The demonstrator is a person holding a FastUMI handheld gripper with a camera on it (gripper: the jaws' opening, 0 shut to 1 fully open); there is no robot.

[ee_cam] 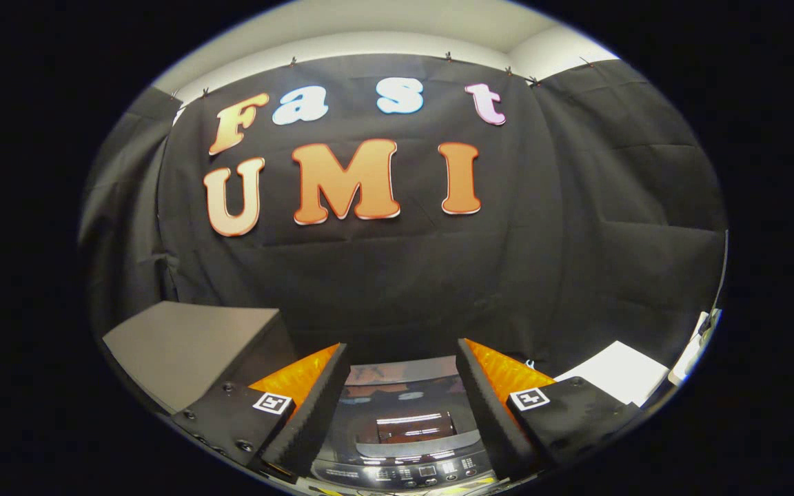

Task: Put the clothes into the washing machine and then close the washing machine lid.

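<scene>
Between the claw's [402,413] two fingers, low and just ahead, sits the washer [407,441], seen from above. Its lid [411,413] looks down flat, with a dark glossy window mirroring the ceiling lights, and a strip of buttons runs along the near edge. The fingers stand wide apart and hold nothing; neither touches the washer. No clothes can be made out, and what lies inside the drum cannot be told through the window.

A grey box [190,344] stands to the left beyond the left finger, and a white sheet [621,375] lies to the right beyond the right finger. Black cloth hangs behind as the far wall.

As a judgement, this fits two stages equally: clothes waiting somewhere out of sight with the lid shut over the drum, or clothes already inside and the lid lowered over them. The scene does not settle which. If the lid is truly seated, as it seems, the closing part of the task already reads as met.
</scene>
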